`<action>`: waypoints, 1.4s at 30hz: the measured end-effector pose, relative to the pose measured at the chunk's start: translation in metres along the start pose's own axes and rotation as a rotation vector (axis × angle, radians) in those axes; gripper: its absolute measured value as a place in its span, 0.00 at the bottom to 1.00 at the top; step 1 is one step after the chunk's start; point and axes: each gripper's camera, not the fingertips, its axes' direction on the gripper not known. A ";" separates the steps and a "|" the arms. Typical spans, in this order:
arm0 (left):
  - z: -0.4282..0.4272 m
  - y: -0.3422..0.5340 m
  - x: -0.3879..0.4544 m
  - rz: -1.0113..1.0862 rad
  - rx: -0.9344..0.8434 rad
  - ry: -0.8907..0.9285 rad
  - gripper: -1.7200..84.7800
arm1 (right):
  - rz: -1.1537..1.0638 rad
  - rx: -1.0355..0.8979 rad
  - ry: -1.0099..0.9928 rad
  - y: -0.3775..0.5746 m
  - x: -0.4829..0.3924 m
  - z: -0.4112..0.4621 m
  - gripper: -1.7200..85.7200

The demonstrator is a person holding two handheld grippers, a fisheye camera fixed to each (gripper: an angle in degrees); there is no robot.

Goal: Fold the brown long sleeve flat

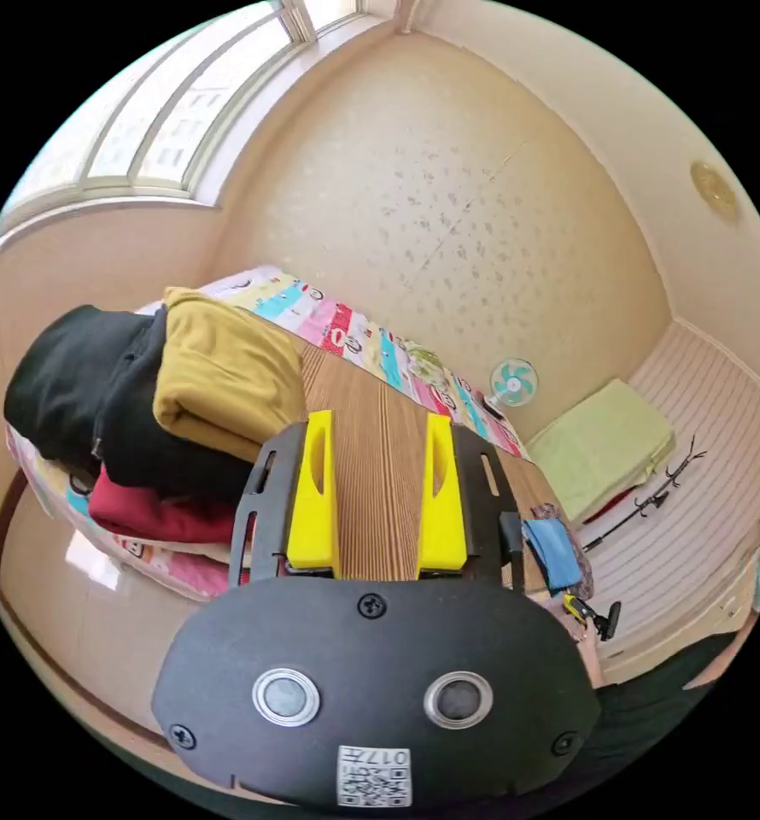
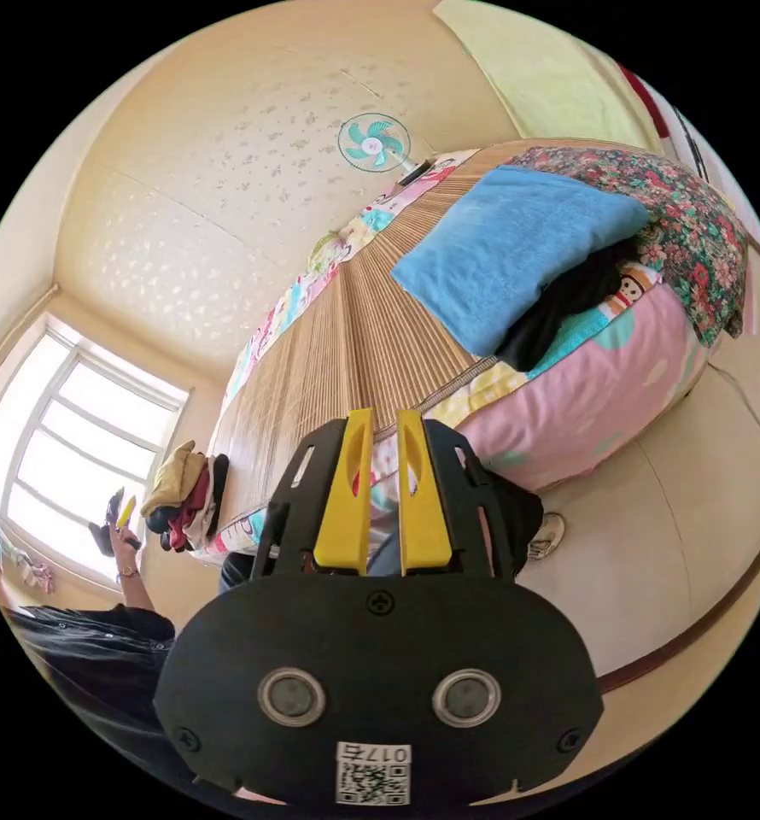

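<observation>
The brown long sleeve (image 1: 226, 371) lies folded on top of a pile of black (image 1: 64, 389) and red clothes (image 1: 154, 512) at the left end of the bed. My left gripper (image 1: 378, 418) hangs just right of the pile over the bamboo mat (image 1: 380, 478), open, with nothing between its jaws. Seen from the right gripper view, the pile with the brown garment (image 2: 173, 478) is small and far off, beside a hand holding the left gripper (image 2: 117, 517). My right gripper (image 2: 384, 417) is off the bed's edge, jaws a narrow gap apart and holding nothing.
A blue folded cloth (image 2: 517, 248) and a floral pillow (image 2: 687, 213) lie at the other end of the bed. A small fan (image 1: 514, 382) stands by the wall, a green mat (image 1: 602, 444) lies on the floor. A person in dark clothes (image 2: 81, 632) stands beside the bed.
</observation>
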 end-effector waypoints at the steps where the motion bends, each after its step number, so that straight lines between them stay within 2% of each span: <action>1: 0.009 -0.011 -0.007 -0.019 -0.013 -0.141 0.20 | -0.013 -0.004 -0.029 0.001 -0.008 0.006 0.06; 4: 0.062 -0.023 -0.025 -0.041 -0.152 -0.301 0.13 | -0.038 -0.018 -0.052 0.004 -0.022 0.019 0.05; 8: 0.083 -0.024 -0.009 -0.013 -0.150 -0.234 0.06 | -0.058 -0.030 -0.100 0.011 -0.035 0.027 0.04; 10: 0.085 -0.020 0.023 0.062 -0.130 0.042 0.04 | -0.107 -0.017 -0.138 0.017 -0.047 0.024 0.03; 14: 0.097 0.007 0.103 0.321 -0.152 0.281 0.02 | -0.231 -0.049 -0.191 0.020 -0.070 0.029 0.03; 16: 0.106 0.038 0.145 0.436 -0.169 0.477 0.02 | -0.309 -0.080 -0.231 0.023 -0.086 0.039 0.03; 20: 0.135 0.102 0.172 0.475 -0.276 0.744 0.02 | -0.353 -0.166 -0.275 0.030 -0.107 0.070 0.05; 25: 0.192 0.214 0.159 0.351 -0.625 0.894 0.03 | -0.318 -0.361 -0.337 0.038 -0.130 0.149 0.13; 27: 0.193 0.233 0.150 0.320 -0.675 0.902 0.03 | -0.300 -0.444 -0.333 0.037 -0.139 0.183 0.15; 30: 0.184 0.237 0.138 0.360 -0.689 0.802 0.03 | -0.296 -0.522 -0.322 0.040 -0.153 0.236 0.16; 32: 0.178 0.227 0.134 0.414 -0.701 0.795 0.03 | -0.263 -0.518 -0.330 0.042 -0.161 0.252 0.13; 33: 0.173 0.213 0.129 0.432 -0.694 0.796 0.04 | -0.273 -0.453 -0.356 0.044 -0.173 0.242 0.11; 35: 0.161 0.182 0.108 0.353 -0.603 0.746 0.05 | -0.409 -0.291 -0.366 0.053 -0.208 0.202 0.08; 37: 0.143 0.139 0.072 0.157 -0.465 0.618 0.10 | -0.741 -0.175 -0.373 0.086 -0.272 0.149 0.07; 40: 0.143 0.102 0.049 0.034 -0.452 0.620 0.15 | -1.043 -0.221 -0.427 0.140 -0.324 0.125 0.05; 42: 0.161 0.089 0.038 -0.069 -0.517 0.696 0.17 | -1.104 -0.250 -0.411 0.173 -0.336 0.124 0.05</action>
